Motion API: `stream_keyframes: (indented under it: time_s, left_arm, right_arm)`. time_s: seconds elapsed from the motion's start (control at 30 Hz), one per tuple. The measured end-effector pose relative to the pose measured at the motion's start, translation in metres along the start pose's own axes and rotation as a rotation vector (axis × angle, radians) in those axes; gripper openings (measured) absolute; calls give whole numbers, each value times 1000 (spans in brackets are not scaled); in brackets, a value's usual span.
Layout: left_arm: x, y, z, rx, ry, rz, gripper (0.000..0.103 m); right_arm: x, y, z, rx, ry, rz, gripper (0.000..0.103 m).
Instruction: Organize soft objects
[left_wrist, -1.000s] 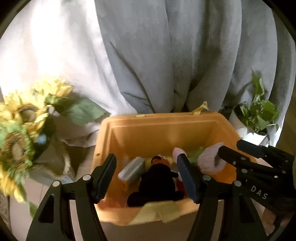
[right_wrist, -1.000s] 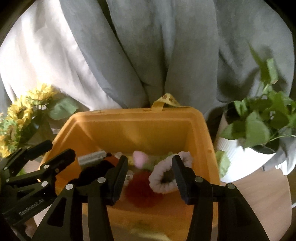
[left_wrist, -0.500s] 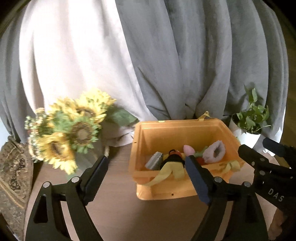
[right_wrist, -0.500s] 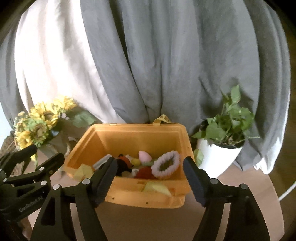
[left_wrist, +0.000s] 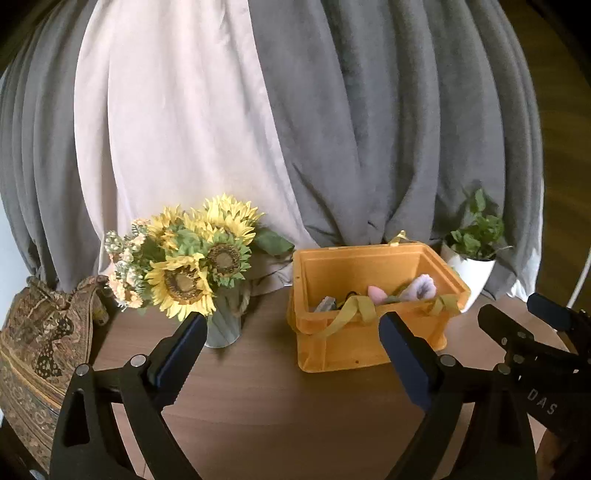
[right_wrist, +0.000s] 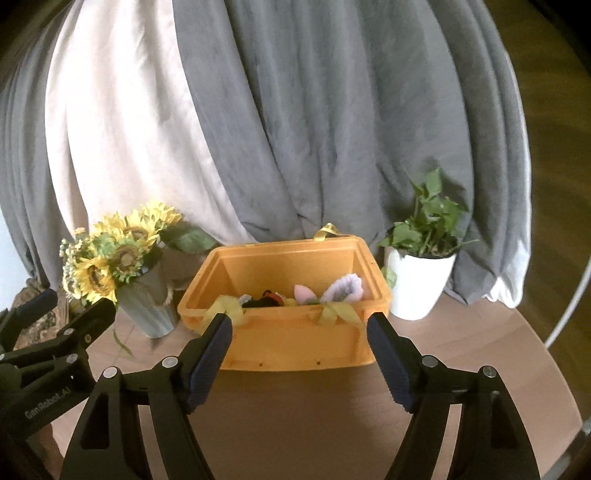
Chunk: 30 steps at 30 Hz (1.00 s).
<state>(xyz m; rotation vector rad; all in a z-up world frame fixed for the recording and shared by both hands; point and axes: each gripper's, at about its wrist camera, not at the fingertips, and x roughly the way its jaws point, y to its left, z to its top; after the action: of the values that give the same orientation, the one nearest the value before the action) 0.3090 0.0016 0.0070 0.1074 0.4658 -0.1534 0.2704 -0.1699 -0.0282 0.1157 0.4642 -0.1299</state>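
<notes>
Both grippers pulled back from bin (right_wrist: 295, 343) on table (right_wrist: 314, 417). Left gripper (left_wrist: 291, 350), right gripper (right_wrist: 299, 350) spread wide, empty. Toys (right_wrist: 343, 290) inside bin: likely light, squashy; pinch mid-body.

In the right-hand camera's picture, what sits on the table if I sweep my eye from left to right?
Sunflower bouquet in its ribbed vase → orange bin of soft toys → potted green plant, all in front of the gray curtain.
</notes>
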Motion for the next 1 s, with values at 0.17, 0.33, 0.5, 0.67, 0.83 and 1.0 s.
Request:
stream_keyframes:
  time_s: [0.17,0.33,0.5,0.67,0.83,1.0]
  left_arm:
    - [-29,6,-7,-3,-29,-12,100]
    - [-60,2,-15,-7,-55,-5,102]
    - [-91,-5,-28,-32,-64,12,102]
    - [-125,-17,-43,-54,-77,33,102]
    - [-159,-30,-57,-57,-94,47,102]
    - [-191,-40,-70,-62,-106,54,103]
  right_arm:
    - [-29,6,-10,12,-20,-26,76]
    - [-55,5,-17,2,-40,-29,76]
    - [-85,-5,-24,-6,-64,-12,76]
    - [-115,-14,-34,-32,-79,8,76]
    - [-145,-27,-49,-40,-92,28,76]
    - [-174,-40,-61,-37,-101,47,76]
